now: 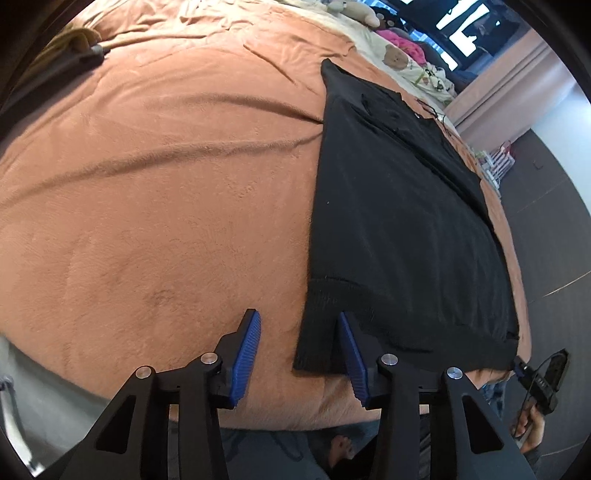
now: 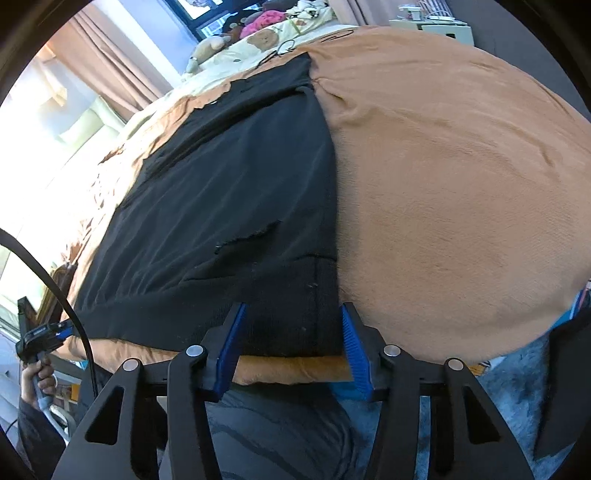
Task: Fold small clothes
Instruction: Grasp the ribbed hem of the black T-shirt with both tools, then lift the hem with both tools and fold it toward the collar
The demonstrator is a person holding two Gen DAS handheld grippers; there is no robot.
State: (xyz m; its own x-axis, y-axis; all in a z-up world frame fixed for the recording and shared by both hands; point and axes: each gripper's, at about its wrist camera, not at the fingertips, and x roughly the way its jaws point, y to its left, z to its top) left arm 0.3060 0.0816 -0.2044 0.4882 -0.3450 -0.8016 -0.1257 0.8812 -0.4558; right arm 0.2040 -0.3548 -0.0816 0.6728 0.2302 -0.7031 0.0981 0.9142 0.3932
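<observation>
Blue-padded fingers of the left gripper fill the bottom of the left wrist view, jaws partly open and straddling the near left corner of the black garment; the right-hand pad touches the ribbed hem, the other stands clear over the blanket, so nothing is clamped yet. In the right wrist view the right gripper, also partly open, brackets the garment's other near corner at lower centre, hem between the pads but not pinched as far as I can tell. The garment lies flat on the bed, running from the near edge toward the upper frame, where toys sit.

Risks: the plush blanket could be pinched along with the hem and lift with it. The left gripper sits only half over its corner, so its grip may slip, skewing the fold.
</observation>
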